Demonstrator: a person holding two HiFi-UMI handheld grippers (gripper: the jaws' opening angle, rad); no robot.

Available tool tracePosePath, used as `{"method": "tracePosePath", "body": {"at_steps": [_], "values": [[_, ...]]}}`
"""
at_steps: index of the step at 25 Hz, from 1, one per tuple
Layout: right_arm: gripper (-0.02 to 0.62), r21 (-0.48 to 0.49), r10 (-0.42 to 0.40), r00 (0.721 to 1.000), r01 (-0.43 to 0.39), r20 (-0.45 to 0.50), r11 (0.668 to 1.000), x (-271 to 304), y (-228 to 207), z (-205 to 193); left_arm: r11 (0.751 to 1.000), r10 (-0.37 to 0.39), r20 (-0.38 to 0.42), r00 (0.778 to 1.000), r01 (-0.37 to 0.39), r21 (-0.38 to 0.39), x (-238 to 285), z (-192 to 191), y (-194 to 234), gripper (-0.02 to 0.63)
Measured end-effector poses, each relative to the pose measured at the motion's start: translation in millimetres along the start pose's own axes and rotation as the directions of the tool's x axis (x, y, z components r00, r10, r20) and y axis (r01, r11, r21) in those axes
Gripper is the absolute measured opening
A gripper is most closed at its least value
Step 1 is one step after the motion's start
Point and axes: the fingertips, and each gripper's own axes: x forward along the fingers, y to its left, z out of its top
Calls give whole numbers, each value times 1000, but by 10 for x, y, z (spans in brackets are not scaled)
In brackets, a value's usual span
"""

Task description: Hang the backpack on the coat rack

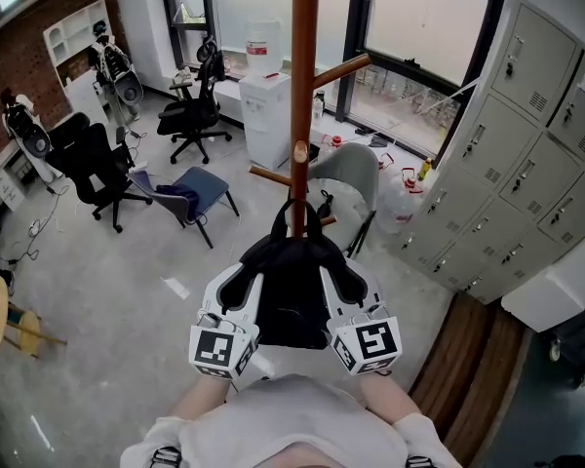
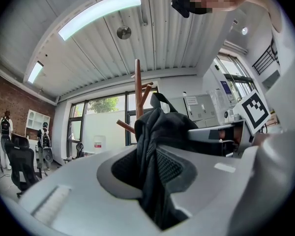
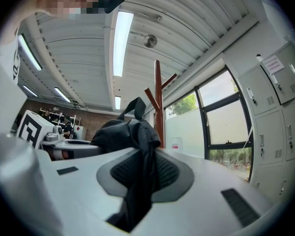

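A black backpack [image 1: 292, 291] hangs in the air between my two grippers, close in front of the wooden coat rack [image 1: 303, 76]. My left gripper [image 1: 242, 286] is shut on the backpack's left side fabric [image 2: 155, 166]. My right gripper [image 1: 343, 283] is shut on its right side fabric [image 3: 137, 176]. The backpack's top loop [image 1: 302, 213] stands up just below a rack peg [image 1: 299, 152] that points toward me. In the left gripper view the coat rack [image 2: 137, 90] rises behind the bag. In the right gripper view the coat rack [image 3: 158, 102] also stands just beyond the bag.
A water dispenser [image 1: 266, 105] and grey lockers [image 1: 512, 154] stand behind and right of the rack. Black office chairs [image 1: 97, 169] and a blue chair [image 1: 190, 193] are on the left. A grey chair [image 1: 356, 178] sits right behind the rack's post.
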Motion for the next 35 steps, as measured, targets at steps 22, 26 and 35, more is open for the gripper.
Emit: {"method": "tracePosePath", "body": {"at_steps": [22, 26, 35], "values": [[62, -41, 13, 992, -8, 126, 999, 249, -189, 792, 997, -11, 118, 993, 2, 73, 283, 780, 162, 83], [63, -25, 7, 993, -5, 115, 1000, 329, -260, 753, 997, -11, 108, 994, 3, 76, 378, 753, 198, 83], [63, 0, -11, 998, 11, 57, 1000, 416, -335, 496, 999, -32, 42, 999, 30, 40, 475, 494, 210, 84]]}}
